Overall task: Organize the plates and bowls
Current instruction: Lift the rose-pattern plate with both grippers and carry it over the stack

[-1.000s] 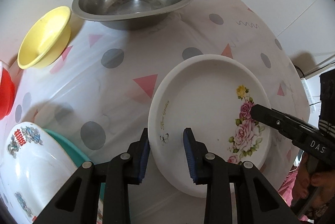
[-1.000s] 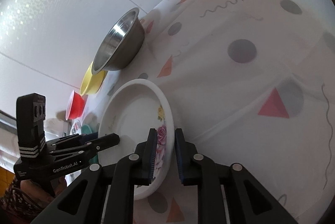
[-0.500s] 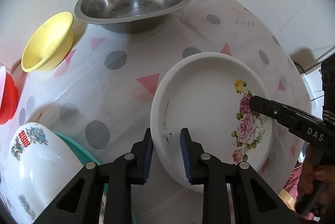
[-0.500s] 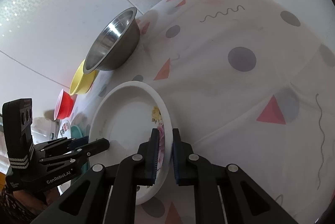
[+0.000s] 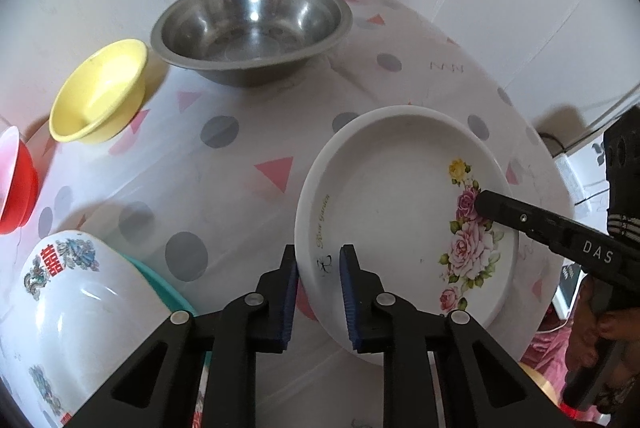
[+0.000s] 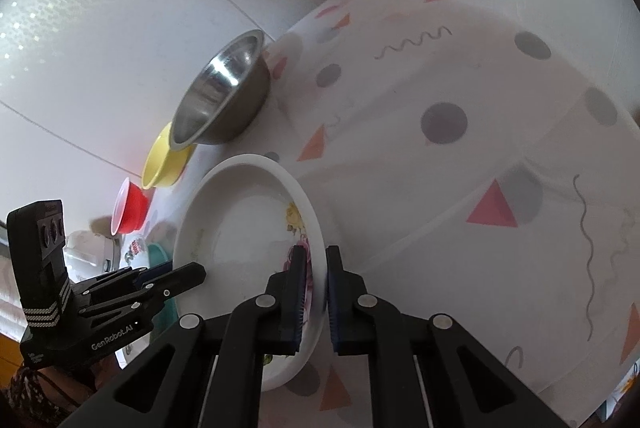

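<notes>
On opposite rims, left gripper [image 5: 319, 282] and right gripper [image 6: 313, 290] both clamp the floral plate [image 5: 404, 224], jaws just closed, sharing its weight for lifting.

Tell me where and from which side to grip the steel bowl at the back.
Grip the steel bowl by its flat out-turned rim, on the near edge facing the grippers. It stands upright and open, so one finger can go inside and one under the lip. The far side sits close to the wall, and the yellow bowl crowds its left.
</notes>
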`<state>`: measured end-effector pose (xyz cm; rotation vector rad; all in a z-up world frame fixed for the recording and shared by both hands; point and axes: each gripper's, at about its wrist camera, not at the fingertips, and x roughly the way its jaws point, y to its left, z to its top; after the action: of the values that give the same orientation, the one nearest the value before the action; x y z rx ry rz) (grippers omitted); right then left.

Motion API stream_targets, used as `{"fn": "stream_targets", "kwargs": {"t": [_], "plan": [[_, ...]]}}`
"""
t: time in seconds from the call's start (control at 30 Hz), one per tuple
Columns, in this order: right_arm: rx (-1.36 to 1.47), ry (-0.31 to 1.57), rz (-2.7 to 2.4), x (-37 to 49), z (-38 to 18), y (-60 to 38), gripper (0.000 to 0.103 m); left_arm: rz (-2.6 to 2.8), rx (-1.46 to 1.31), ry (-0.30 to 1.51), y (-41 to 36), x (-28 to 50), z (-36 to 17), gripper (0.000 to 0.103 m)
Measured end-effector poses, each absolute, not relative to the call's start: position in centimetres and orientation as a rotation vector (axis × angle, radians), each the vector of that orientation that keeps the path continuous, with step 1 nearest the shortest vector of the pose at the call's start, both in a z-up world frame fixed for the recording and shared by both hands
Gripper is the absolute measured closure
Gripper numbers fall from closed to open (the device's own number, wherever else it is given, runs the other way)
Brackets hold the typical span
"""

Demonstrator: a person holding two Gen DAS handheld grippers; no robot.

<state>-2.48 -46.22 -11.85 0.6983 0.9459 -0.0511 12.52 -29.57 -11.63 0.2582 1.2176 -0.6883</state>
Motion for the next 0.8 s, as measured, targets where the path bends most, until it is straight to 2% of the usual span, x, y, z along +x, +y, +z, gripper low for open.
{"fn": "stream_targets", "kwargs": {"t": [0.37, 0.8], "plan": [[0.665, 0.909, -0.004, -1.9, -9.2, -44.3, 0.094, -0.653, 0.202, 1.14, -26.6, 12.8, -8.7, 0.083], [0.596, 0.909, 0.128, 0.5, -7.3, -37.9, 0.094, -0.521, 0.09, 1.095, -18.8, 12.9, -6.4, 0.083]]}}
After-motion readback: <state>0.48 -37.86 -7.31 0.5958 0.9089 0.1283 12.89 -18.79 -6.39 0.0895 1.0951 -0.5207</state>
